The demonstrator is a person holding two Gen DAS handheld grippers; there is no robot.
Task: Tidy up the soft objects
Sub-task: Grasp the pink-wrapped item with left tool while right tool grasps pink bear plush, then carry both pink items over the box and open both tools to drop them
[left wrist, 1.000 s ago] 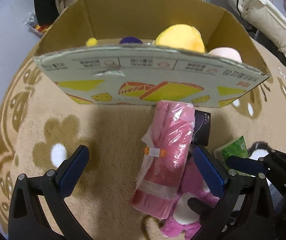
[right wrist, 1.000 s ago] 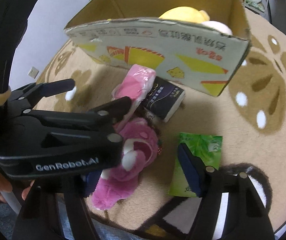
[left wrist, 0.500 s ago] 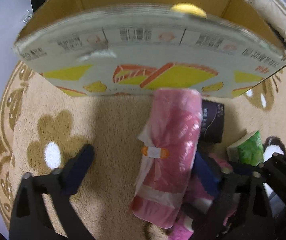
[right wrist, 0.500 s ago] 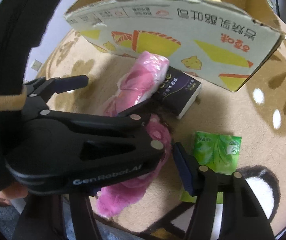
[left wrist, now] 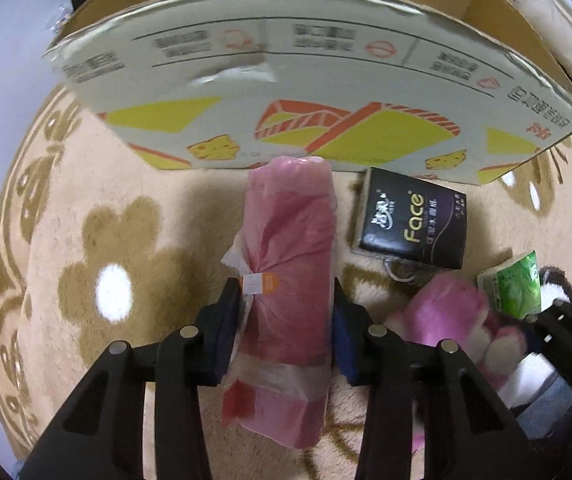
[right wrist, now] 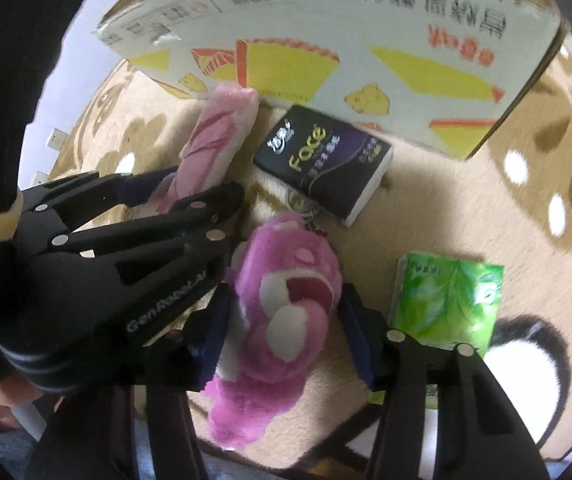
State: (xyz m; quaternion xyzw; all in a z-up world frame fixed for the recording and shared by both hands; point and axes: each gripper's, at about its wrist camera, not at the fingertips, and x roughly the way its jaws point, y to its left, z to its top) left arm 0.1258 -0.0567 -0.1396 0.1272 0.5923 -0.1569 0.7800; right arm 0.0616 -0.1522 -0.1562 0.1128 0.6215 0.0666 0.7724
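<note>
While the cardboard box (left wrist: pixel 318 92) stands at the far side of the patterned rug (left wrist: pixel 86 208), the left gripper (left wrist: pixel 286 320) is closed around the pink plastic-wrapped bundle (left wrist: pixel 290 280), its blue pads (left wrist: pixel 228 320) pressing both long sides of the wrapping. That bundle lies lengthwise on the rug, its far end just under the box's printed front flap. To its right lies the black tissue pack (left wrist: pixel 412 224), flat on the rug and close to the box. Nearer the camera sit the pink plush toy (left wrist: pixel 458 320) and, beyond it at the right edge, the green tissue pack (left wrist: pixel 514 284).

Seen from the right wrist camera, the right gripper (right wrist: pixel 282 340) straddles the pink plush toy (right wrist: pixel 286 312), with a blue pad (right wrist: pixel 356 340) touching each flank of the fur; the jaws appear clamped on the toy. A metal keyring (right wrist: pixel 306 212) at the toy's far end touches the black tissue pack (right wrist: pixel 322 160). Just right of the right finger lies the green tissue pack (right wrist: pixel 450 300). At left, the left gripper (right wrist: pixel 190 188) holds the pink bundle (right wrist: pixel 218 136).
</note>
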